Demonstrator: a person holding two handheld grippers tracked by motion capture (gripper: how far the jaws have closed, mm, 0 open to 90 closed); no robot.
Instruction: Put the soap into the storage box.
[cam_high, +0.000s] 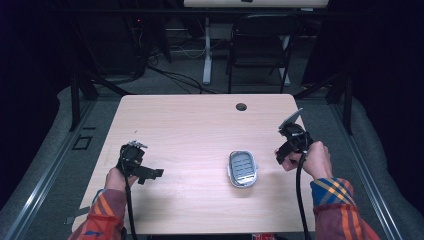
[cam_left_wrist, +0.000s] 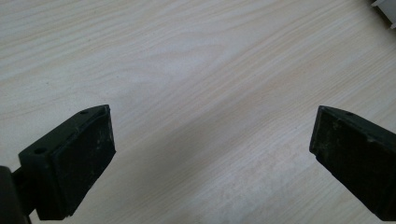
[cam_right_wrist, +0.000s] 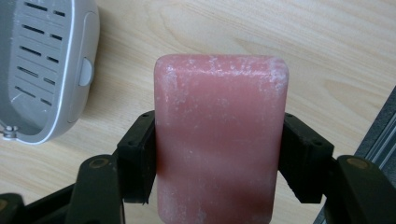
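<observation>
**Right gripper holding the soap bar, dish to its left**

Your right gripper (cam_right_wrist: 219, 154) has its fingers (cam_right_wrist: 137, 156) clamped on the long sides of the pink rectangular soap bar (cam_right_wrist: 219, 140), whose long axis runs out along the fingers. The grey slotted plastic soap dish (cam_high: 243, 168) sits empty on the pale wooden surface (cam_high: 200, 125), just left of that gripper in the high view, so it is the nearer hand. Your left gripper (cam_left_wrist: 210, 158) hangs well apart from the dish, fingers spread wide with nothing between them.
</observation>
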